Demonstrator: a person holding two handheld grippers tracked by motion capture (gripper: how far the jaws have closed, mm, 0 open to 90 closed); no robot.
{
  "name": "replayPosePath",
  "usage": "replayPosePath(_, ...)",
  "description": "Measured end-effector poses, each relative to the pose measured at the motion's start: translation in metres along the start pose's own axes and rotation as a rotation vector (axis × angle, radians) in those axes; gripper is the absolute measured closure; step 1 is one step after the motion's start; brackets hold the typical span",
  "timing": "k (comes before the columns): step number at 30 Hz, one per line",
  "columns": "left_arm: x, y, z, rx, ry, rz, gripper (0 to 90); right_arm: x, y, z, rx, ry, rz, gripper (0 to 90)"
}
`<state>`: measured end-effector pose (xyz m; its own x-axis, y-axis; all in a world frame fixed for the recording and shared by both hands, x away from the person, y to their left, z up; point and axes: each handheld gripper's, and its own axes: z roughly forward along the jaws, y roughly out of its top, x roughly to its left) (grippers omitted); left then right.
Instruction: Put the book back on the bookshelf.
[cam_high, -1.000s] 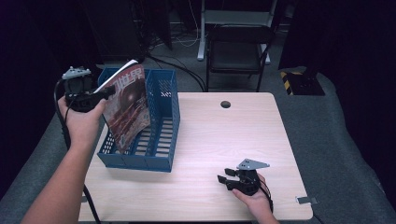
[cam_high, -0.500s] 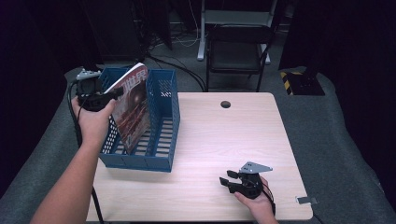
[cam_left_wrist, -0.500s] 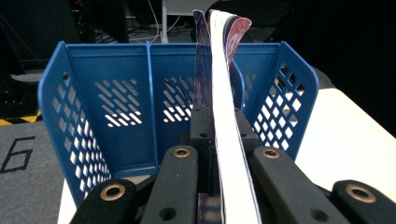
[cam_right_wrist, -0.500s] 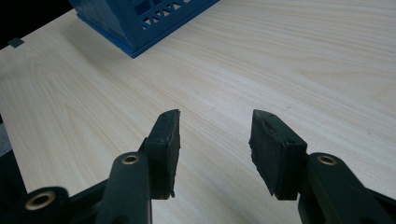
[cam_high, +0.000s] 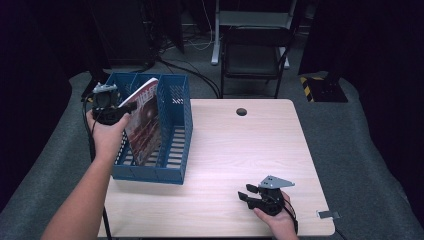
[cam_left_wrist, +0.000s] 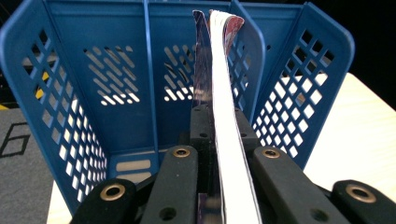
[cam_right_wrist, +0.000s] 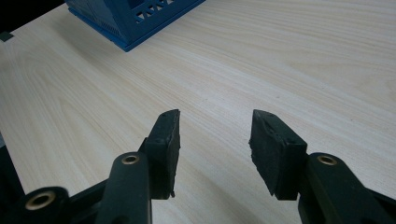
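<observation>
While the left gripper (cam_high: 121, 107) pinches a magazine (cam_high: 145, 122), its lower part sits inside the blue file rack (cam_high: 172, 172).

Seen from the left gripper view, the 2 black jaws press on the magazine (cam_left_wrist: 223, 84) from both sides, and its top edge rises past them in front of the rack's (cam_left_wrist: 70, 93) divider walls. From above, the magazine leans in the rack at the table's (cam_high: 240, 150) left side. Well apart, the right gripper (cam_high: 243, 197) rests near the front edge, jaws spread over bare wood with nothing between them (cam_right_wrist: 215, 140).
</observation>
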<state>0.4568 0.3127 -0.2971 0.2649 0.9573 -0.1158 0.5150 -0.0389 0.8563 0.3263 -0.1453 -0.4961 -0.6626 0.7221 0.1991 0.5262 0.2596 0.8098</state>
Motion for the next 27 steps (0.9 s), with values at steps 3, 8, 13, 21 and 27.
replayPosePath(3, 0.001, -0.005, 0.005, 0.004, -0.006, -0.008, 83.9, -0.001, 0.000, -0.001, -0.010, -0.004, 0.003, 52.4)
replayPosePath(8, 0.002, -0.007, 0.003, 0.004, -0.019, -0.017, 83.7, -0.001, 0.000, 0.000, -0.004, -0.002, 0.011, 52.4)
replayPosePath(13, 0.003, -0.011, -0.001, 0.018, -0.025, -0.021, 83.2, 0.000, 0.001, 0.001, -0.010, 0.001, -0.001, 52.4)
replayPosePath(21, 0.005, -0.015, -0.013, 0.066, -0.020, 0.015, 80.2, -0.001, 0.003, 0.003, -0.002, 0.004, -0.006, 52.2)
replayPosePath(27, 0.008, -0.015, -0.017, 0.077, -0.034, 0.014, 80.2, 0.000, 0.005, 0.006, -0.004, 0.012, -0.005, 52.1)
